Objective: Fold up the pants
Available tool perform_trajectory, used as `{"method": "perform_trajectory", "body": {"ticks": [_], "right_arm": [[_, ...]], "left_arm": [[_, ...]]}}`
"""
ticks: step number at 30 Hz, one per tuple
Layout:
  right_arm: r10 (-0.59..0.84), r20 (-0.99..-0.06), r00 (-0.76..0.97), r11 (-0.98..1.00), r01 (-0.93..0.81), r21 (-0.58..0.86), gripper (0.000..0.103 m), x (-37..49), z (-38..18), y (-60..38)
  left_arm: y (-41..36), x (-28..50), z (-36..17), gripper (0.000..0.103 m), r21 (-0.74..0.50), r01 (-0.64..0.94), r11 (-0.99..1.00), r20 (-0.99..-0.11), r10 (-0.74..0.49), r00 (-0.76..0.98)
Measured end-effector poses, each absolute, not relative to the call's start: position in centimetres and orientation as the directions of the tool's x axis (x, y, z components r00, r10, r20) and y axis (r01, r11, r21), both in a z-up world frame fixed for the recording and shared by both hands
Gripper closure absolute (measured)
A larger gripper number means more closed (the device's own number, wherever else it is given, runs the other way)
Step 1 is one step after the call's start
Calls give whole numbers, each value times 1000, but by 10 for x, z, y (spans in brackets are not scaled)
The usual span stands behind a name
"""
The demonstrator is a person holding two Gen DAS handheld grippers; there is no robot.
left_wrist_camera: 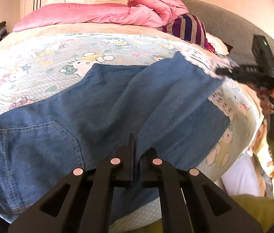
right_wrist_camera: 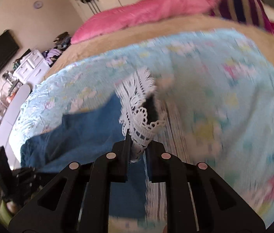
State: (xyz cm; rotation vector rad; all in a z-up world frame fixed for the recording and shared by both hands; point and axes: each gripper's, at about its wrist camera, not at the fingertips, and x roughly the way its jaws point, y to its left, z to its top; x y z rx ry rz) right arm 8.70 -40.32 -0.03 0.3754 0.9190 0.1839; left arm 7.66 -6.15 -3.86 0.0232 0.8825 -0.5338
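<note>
Sheet (left_wrist_camera: 39, 58) open beyond pants (left_wrist_camera: 98, 106); bedding (left_wrist_camera: 137, 13) blocks far edge.

Two wrist cameras, both low over the bed

My left view looks close across the pants (left_wrist_camera: 117, 106) toward the far pink duvet (left_wrist_camera: 98, 15); my right view faces likewise from the right, sharing both.

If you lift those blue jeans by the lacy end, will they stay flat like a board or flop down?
Probably flop: the jeans already sag and crease between the right gripper, shut on the lace cuff, and the bed. The denim looks thick, so likely heavyish. The lace seems delicate and might snag.
</note>
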Motion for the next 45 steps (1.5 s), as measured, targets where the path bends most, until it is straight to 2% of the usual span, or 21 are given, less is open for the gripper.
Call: {"method": "perform_trajectory", "body": {"ticks": [5, 9, 11, 13, 24, 27, 28, 30, 32, 37, 40, 44, 45], "right_arm": [[333, -772, 542, 912, 25, 410, 93, 57, -25, -403], [346, -767, 540, 895, 54, 442, 84, 48, -34, -415], [362, -761, 538, 885, 57, 462, 85, 47, -38, -419], [360, -765, 534, 886, 62, 460, 94, 46, -39, -423], [346, -786, 513, 899, 60, 434, 93, 34, -47, -432], [306, -787, 536, 915, 64, 399, 84, 29, -36, -437], [288, -785, 548, 921, 67, 384, 77, 26, -32, -438], [220, -775, 593, 944, 70, 321, 76, 20, -18, -440], [178, -756, 629, 965, 38, 259, 75, 14, -7, -432], [280, -725, 629, 960, -203, 194, 75, 14, 2, -373], [329, -765, 554, 928, -338, 154, 75, 22, -13, -330], [276, -846, 455, 926, -363, 107, 75, 28, -40, -318], [274, -854, 443, 924, -369, 104, 75, 27, -47, -320]], "left_arm": [[-63, 72, -41, 100, -181, 462, 868, -754, -424, 501], [-64, 67, -42, 100, -153, 472, 868, -765, -407, 499], [-68, 64, -42, 101, -131, 481, 867, -771, -395, 500], [-73, 61, -41, 101, -105, 494, 863, -776, -381, 503], [-84, 44, -45, 101, -21, 550, 835, -809, -338, 481], [-85, 42, -49, 100, -23, 560, 828, -821, -335, 462], [-85, 42, -51, 100, -25, 560, 828, -824, -334, 457], [-85, 42, -51, 100, -28, 560, 828, -824, -337, 456], [-84, 41, -50, 100, -30, 559, 828, -821, -340, 459], [-87, 38, -50, 100, -19, 561, 828, -821, -333, 463], [-88, 35, -49, 100, -9, 572, 820, -825, -330, 459], [-89, 27, -49, 100, 11, 589, 808, -831, -320, 455], [-88, 27, -52, 96, 9, 589, 808, -838, -315, 446]]}}
